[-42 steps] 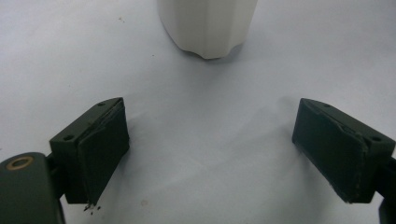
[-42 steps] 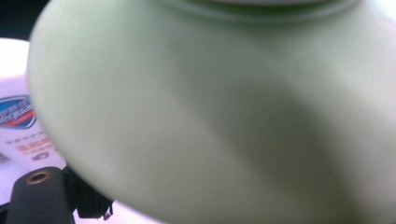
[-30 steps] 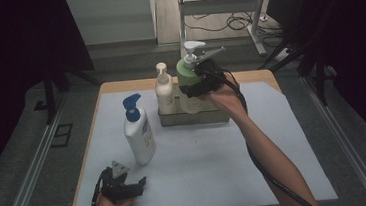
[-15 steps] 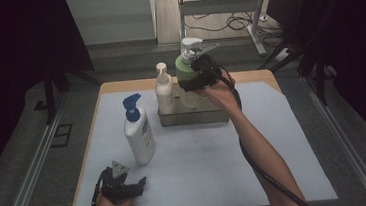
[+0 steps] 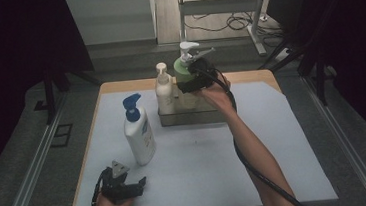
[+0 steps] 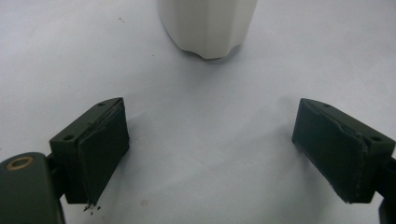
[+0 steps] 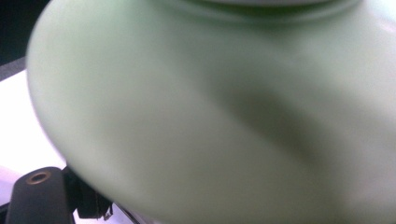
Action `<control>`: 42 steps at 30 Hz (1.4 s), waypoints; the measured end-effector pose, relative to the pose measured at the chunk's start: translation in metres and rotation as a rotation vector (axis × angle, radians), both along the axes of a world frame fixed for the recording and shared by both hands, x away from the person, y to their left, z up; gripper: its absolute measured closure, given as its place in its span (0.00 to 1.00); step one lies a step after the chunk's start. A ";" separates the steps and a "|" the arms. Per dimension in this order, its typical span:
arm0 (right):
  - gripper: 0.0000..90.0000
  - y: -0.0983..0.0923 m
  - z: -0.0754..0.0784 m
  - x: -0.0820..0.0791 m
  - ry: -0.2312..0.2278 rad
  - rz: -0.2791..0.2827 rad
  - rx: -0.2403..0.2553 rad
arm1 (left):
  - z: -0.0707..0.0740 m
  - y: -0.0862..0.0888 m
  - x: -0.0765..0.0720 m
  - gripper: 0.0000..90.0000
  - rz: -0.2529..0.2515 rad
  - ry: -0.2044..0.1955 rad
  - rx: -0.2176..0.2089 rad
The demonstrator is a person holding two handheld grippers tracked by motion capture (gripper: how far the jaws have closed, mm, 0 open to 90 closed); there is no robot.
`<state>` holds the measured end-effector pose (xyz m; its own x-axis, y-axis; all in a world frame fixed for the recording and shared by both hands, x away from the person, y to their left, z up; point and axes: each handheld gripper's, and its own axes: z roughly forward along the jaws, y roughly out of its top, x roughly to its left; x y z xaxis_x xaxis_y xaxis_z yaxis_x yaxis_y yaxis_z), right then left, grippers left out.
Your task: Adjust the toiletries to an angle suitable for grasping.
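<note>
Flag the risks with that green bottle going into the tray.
1. The right gripper holds the green pump bottle high on its rounded shoulder; it might slip or tilt.
2. The cream pump bottle stands close beside it in the tray; a knock could topple it.

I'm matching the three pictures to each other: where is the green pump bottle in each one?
High view: the green pump bottle stands at the tray, upper middle, with the right tongs on it.
Left gripper view: not in it.
Right gripper view: the bottle's green side looms close and blurred.
Shared landmark: the white table cover.
</note>
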<state>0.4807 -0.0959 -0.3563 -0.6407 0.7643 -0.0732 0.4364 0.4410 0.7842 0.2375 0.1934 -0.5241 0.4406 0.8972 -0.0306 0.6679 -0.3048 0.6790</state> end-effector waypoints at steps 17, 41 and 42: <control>0.14 0.000 -0.029 0.001 0.023 0.029 -0.021 | 0.000 0.000 0.000 0.12 -0.002 0.001 0.003; 0.14 -0.012 -0.058 -0.007 0.070 0.030 -0.025 | 0.000 0.000 0.000 0.12 -0.002 0.001 0.003; 0.14 -0.014 -0.059 -0.007 0.071 0.028 -0.027 | 0.000 0.000 0.000 0.12 -0.002 0.001 0.003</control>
<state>0.4738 -0.1098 -0.4149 -0.6663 0.7442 -0.0470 0.4775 0.4742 0.7397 0.2374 0.1935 -0.5240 0.4425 0.8963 -0.0285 0.6680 -0.3082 0.6773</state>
